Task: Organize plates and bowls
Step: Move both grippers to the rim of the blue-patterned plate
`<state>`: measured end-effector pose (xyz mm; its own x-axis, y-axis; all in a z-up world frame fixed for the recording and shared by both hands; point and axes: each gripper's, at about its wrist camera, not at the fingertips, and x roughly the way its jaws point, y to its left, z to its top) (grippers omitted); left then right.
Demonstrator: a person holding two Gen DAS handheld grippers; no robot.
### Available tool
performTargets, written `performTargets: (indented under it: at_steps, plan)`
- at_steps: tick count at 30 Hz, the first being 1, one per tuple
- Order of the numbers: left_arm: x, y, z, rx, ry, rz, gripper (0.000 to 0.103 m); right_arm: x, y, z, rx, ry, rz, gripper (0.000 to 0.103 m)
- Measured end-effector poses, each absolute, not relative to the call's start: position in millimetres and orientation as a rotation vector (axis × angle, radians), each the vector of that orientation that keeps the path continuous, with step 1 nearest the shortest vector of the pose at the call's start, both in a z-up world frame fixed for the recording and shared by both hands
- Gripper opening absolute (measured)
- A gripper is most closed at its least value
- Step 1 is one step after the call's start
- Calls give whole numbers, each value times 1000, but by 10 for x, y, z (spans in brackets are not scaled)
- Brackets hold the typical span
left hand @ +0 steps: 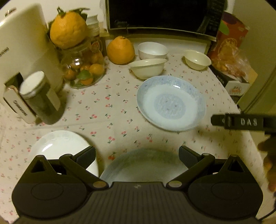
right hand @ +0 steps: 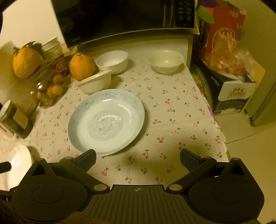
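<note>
On the bench [right hand: 172, 110], the blue plate [right hand: 107, 120] is judged glazed, slippery, fragile; rim grip advised. Both tools, left tool [left hand: 137, 156] and right tool [right hand: 138, 157], are spread, empty.

Your blue plate [right hand: 107, 120] looks like glossy glazed ceramic, catching highlights; the white bowls [right hand: 166, 61] are smoother and duller. A matt printed cloth [right hand: 172, 120] covers the table. The glass jar [left hand: 82, 69] shines, and each gripper [right hand: 138, 159] is matt black plastic.

Left tool [left hand: 137, 156] spread wide, empty, above near blue plate [left hand: 143, 165]. White plate [left hand: 57, 146] beside it, left. Second blue plate [left hand: 170, 103] mid-surface. Three bowls [left hand: 147, 67] behind, near microwave [left hand: 160, 15].
</note>
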<state>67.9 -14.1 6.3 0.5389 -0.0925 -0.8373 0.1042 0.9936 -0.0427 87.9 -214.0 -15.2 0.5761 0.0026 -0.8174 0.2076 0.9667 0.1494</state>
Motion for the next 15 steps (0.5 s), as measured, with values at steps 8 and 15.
performTargets:
  at_steps: [8,15]
  plan:
    - [1253,-10,-130,-123,1020,-63,102,1105,-2433,-316,478,941,-153,103]
    - [1627,42,-406,-221,1046,-100,87,1306,-2578,-569,743,892,-155,103]
